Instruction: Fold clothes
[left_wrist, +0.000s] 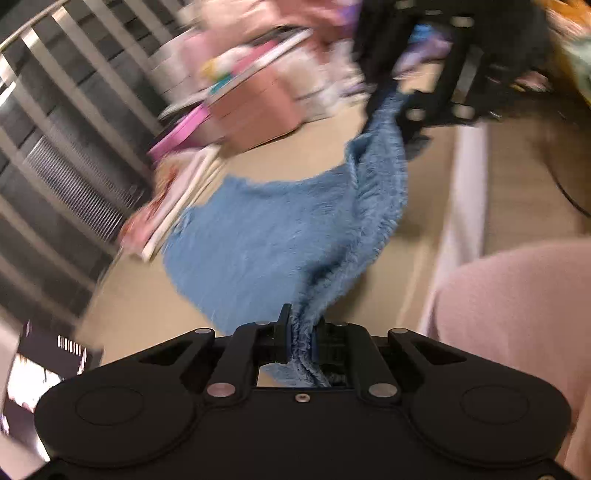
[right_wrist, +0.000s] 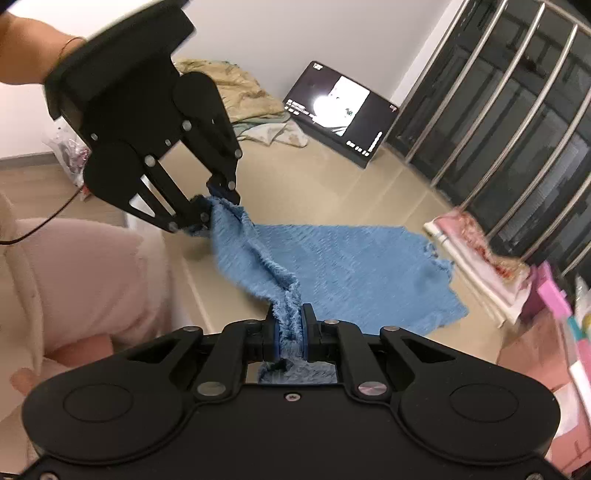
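While both tools grip it, blue cloth (right_wrist: 343, 266): one edge bunched between left hand-held gripper (right_wrist: 210, 210) and right hand-held gripper (right_wrist: 290, 332), each pinching the fabric; remainder draped onto beige floor (right_wrist: 303, 184). Nearby: stacked books (right_wrist: 476, 258), black box (right_wrist: 340, 110).

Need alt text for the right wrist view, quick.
Right gripper and left gripper each pinch the blue towel, its far end draped on the beige floor. Books lie right.
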